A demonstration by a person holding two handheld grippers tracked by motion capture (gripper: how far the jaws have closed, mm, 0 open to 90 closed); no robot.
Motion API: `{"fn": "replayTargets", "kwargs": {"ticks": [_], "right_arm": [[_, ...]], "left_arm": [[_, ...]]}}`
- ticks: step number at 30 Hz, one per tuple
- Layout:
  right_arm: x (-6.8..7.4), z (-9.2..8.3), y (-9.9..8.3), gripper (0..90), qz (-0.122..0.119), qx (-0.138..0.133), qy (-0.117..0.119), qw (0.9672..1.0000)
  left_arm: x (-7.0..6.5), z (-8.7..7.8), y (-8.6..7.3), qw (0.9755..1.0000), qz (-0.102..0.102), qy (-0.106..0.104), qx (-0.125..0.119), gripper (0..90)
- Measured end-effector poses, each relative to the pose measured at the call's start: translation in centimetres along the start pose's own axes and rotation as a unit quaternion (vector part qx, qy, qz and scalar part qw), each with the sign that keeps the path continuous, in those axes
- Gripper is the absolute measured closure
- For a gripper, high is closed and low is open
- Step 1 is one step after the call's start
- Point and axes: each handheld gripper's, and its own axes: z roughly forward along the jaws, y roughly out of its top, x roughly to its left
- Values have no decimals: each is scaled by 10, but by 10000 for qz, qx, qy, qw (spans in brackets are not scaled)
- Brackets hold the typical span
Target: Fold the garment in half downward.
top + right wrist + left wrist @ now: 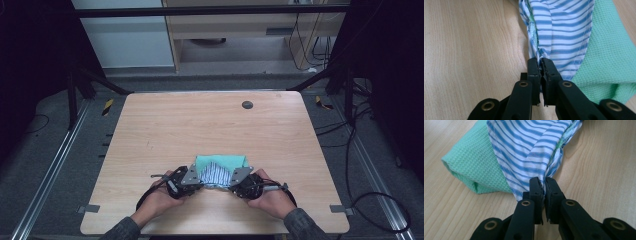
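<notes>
Striped cloth (529,152) in both grippers' closed fingers (535,188).

Wooden table (165,125) mostly bare: far half, left and right sides all open for a hand or gripper to pass. Only obstacles sit near the front edge: green cloth (222,161) with striped cloth (215,175) bunched on it, left gripper (196,182) and right gripper (231,184) pinching the striped cloth from either side. Small dark round disc (247,104) lies flush near far edge
</notes>
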Motion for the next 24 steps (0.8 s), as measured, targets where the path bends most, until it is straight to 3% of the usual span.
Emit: {"fn": "replayTargets", "kwargs": {"ticks": [11, 17, 19, 24], "right_arm": [[-1, -1, 1, 851, 58, 72, -17, 10000], [-2, -6, -4, 768, 179, -33, -11, 9998], [-1, -8, -6, 740, 220, -58, -7, 9997], [2, -12, -9, 673, 316, -111, 4, 9994]], "left_arm": [[-2, -1, -1, 9999, -132, -85, -25, 849], [-4, -6, -5, 9990, -377, -117, -208, 751], [-5, -8, -6, 9989, -394, -76, -248, 700], [-10, -13, -10, 9987, -395, -194, -275, 695]]}}
